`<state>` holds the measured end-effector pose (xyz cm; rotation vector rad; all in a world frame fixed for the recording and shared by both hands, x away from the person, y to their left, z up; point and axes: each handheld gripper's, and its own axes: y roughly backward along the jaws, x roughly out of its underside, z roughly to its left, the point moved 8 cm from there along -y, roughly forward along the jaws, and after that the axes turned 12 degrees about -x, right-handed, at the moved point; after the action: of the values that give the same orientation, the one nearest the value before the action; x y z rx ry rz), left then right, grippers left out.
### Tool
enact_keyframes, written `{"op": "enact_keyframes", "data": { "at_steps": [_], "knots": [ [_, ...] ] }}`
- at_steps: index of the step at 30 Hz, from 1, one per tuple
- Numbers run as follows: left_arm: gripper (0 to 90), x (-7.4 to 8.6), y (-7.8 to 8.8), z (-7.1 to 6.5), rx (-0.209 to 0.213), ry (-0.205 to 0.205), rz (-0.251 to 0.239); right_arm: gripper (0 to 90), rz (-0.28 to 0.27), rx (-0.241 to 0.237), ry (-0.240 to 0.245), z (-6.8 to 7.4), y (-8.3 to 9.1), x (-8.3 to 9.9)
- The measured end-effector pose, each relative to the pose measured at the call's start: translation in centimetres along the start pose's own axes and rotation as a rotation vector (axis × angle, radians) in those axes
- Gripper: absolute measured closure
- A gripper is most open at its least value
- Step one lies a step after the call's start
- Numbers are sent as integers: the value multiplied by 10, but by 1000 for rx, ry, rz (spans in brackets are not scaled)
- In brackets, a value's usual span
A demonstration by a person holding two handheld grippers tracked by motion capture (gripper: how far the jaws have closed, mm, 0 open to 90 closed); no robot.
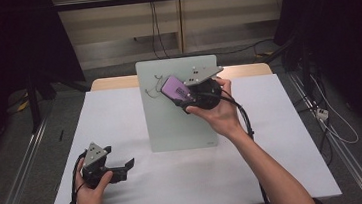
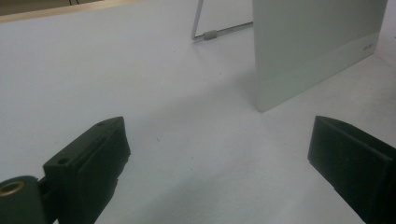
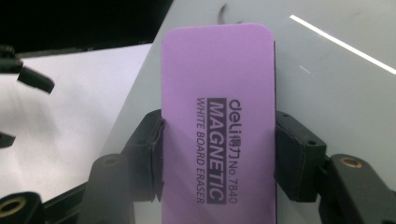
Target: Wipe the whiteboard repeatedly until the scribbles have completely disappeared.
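Note:
A pale upright whiteboard (image 1: 180,117) stands mid-table, with black scribbles (image 1: 153,88) near its upper left. My right gripper (image 1: 181,94) is shut on a purple magnetic whiteboard eraser (image 1: 171,87) and holds it against the board's upper part, just right of the scribbles. In the right gripper view both pads (image 3: 152,154) press the long sides of the eraser (image 3: 217,107), with the board (image 3: 336,102) behind it and a black mark (image 3: 229,11) above. My left gripper (image 1: 125,170) rests low at the front left. Its jaws stand wide apart with nothing between them, as at the left gripper (image 2: 219,154).
White paper (image 1: 128,197) covers the table top. A wire stand (image 2: 219,31) props the whiteboard (image 2: 317,46) from behind. Cables trail from both grippers, and metal rails run along the floor on either side of the table.

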<state>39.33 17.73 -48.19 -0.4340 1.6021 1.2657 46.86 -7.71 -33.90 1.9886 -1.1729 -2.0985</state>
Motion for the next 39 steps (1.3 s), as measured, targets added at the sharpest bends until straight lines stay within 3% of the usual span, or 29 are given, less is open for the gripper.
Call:
{"op": "enact_keyframes", "data": {
  "at_steps": [7, 16, 33, 39],
  "knots": [
    [50, 0, 0, -1, 2, -8, 4, 416, -32, 34, -1, -13, 10, -20],
    [49, 0, 0, -1, 1, -4, 0, 415, -4, 49, 34, -3, -5, -22],
    [50, 0, 0, 0, 0, 2, 1, 415, 58, -57, 39, 34, -47, 8],
    [50, 0, 0, 0, 1, 3, 1, 416, 57, -56, 39, 31, -42, 5]
  ]
}}
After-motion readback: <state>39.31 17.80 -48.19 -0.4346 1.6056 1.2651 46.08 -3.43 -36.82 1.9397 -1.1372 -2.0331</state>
